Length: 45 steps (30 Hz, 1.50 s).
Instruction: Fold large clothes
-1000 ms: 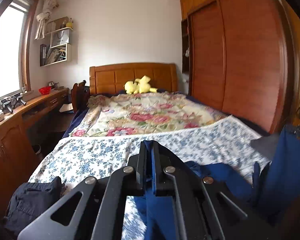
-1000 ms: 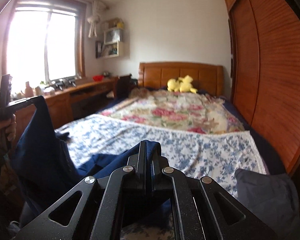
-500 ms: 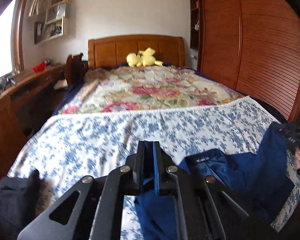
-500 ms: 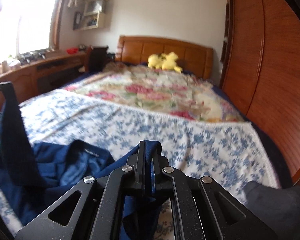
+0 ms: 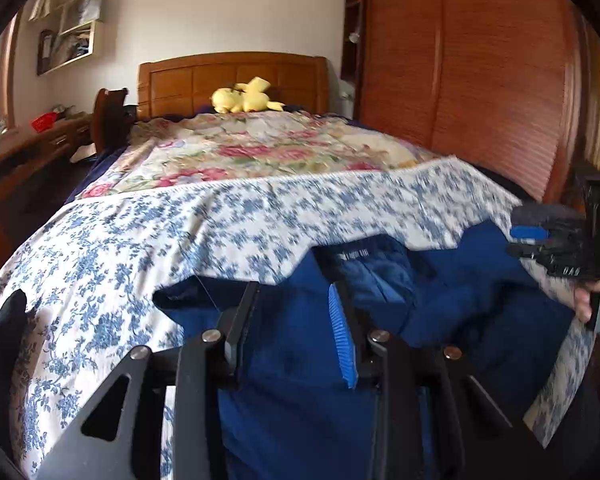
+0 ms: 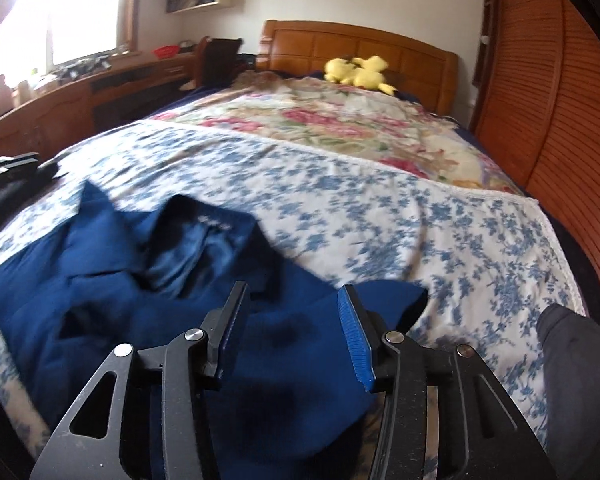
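I see the bed [image 6: 260,184] filling both views, a blue-flowered sheet [image 5: 148,240] over its near half and a rose quilt [image 5: 260,148] beyond. The garment [image 6: 100,292], dark blue, lies rumpled on the sheet at the near edge, its collar bunched in the middle and a corner lying out toward the right. A dark heap [image 5: 0,328] sits at the sheet's left edge and a grey one [image 6: 572,340] at its right. My left gripper [image 5: 292,320] hangs above the cloth, jaws apart and holding nothing; my right gripper [image 6: 296,328] does the same over the right corner. I judge the spread unfinished. The risk: if I fold over that bunched collar, the creases get locked in, and a low pinch may catch the sheet along with the garment
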Motion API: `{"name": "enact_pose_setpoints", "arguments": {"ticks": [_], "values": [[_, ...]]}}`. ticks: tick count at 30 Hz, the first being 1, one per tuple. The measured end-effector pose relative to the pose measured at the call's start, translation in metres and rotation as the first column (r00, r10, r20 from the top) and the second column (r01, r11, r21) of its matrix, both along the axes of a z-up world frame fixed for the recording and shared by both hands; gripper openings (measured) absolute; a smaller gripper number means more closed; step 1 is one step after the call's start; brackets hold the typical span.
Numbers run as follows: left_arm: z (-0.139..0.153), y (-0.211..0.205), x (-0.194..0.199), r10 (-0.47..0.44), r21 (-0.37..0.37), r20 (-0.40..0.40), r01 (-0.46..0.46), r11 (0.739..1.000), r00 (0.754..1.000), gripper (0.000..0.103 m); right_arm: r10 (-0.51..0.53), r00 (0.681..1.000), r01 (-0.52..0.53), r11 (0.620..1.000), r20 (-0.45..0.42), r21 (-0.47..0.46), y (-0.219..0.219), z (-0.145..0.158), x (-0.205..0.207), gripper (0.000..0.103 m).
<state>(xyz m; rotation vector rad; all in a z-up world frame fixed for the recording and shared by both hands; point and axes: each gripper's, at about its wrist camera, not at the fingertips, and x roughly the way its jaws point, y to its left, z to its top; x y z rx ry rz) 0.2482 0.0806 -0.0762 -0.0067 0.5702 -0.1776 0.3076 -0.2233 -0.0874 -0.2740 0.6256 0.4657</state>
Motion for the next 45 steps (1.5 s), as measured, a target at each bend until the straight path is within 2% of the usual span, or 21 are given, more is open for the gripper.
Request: {"name": "enact_pose_setpoints", "arguments": {"ticks": [2,12,18,19,21,25,32,39,41,43,44,45], "values": [[-0.006,-0.004,-0.008,-0.018,0.015,0.001,0.018,1.000,1.000,0.034,0.028,1.000,-0.028,1.000,-0.014,0.003,0.006,-0.001,-0.012,0.047],[-0.027,0.004,-0.026,-0.058,-0.044,-0.025,0.057,0.997,0.998,0.044,0.057,0.995,-0.063,0.995,-0.080,-0.078,0.023,-0.024,-0.044,0.048],[-0.028,0.011,-0.029,-0.043,-0.034,-0.022,0.042,0.999,0.999,0.045,0.004,0.993,-0.029,0.977,-0.119,-0.213,0.019,-0.041,-0.030,0.047],[-0.027,0.013,-0.029,-0.038,-0.031,-0.019,0.038,0.999,0.999,0.045,0.004,0.994,-0.030,0.972,-0.113,-0.231,0.020,-0.041,-0.026,0.032],[-0.026,0.017,-0.030,-0.035,-0.038,-0.011,0.035,0.999,0.999,0.045,0.014,0.995,-0.040,0.963,-0.101,-0.266,0.021,-0.037,-0.015,0.013],[-0.024,0.025,-0.032,-0.030,-0.056,-0.001,0.029,0.998,1.000,0.046,0.003,0.999,-0.018,0.954,-0.051,-0.299,0.031,-0.021,0.010,0.005],[-0.026,0.040,-0.031,0.001,-0.063,-0.006,-0.001,0.998,1.000,0.046,0.031,0.998,-0.009,0.943,0.061,-0.334,0.075,0.003,0.055,0.005],[-0.027,0.050,-0.032,0.020,-0.068,-0.004,-0.020,0.998,1.000,0.047,0.045,0.992,0.001,0.933,0.121,-0.359,0.120,0.006,0.087,0.005],[-0.027,0.052,-0.031,0.024,-0.066,-0.004,-0.024,0.998,1.000,0.047,0.026,0.994,0.013,0.943,0.111,-0.334,0.126,0.007,0.091,0.012],[-0.028,0.053,-0.031,0.028,-0.062,-0.006,-0.029,0.998,1.000,0.047,0.011,0.992,0.028,0.953,0.124,-0.301,0.130,0.011,0.091,0.027],[-0.029,0.054,-0.031,0.031,-0.059,-0.007,-0.032,0.998,0.999,0.047,0.012,0.992,0.025,0.958,0.128,-0.286,0.132,0.013,0.091,0.031],[-0.029,0.054,-0.030,0.034,-0.057,-0.006,-0.034,0.998,0.999,0.047,0.018,0.992,0.016,0.964,0.125,-0.266,0.133,0.014,0.087,0.041]]}}
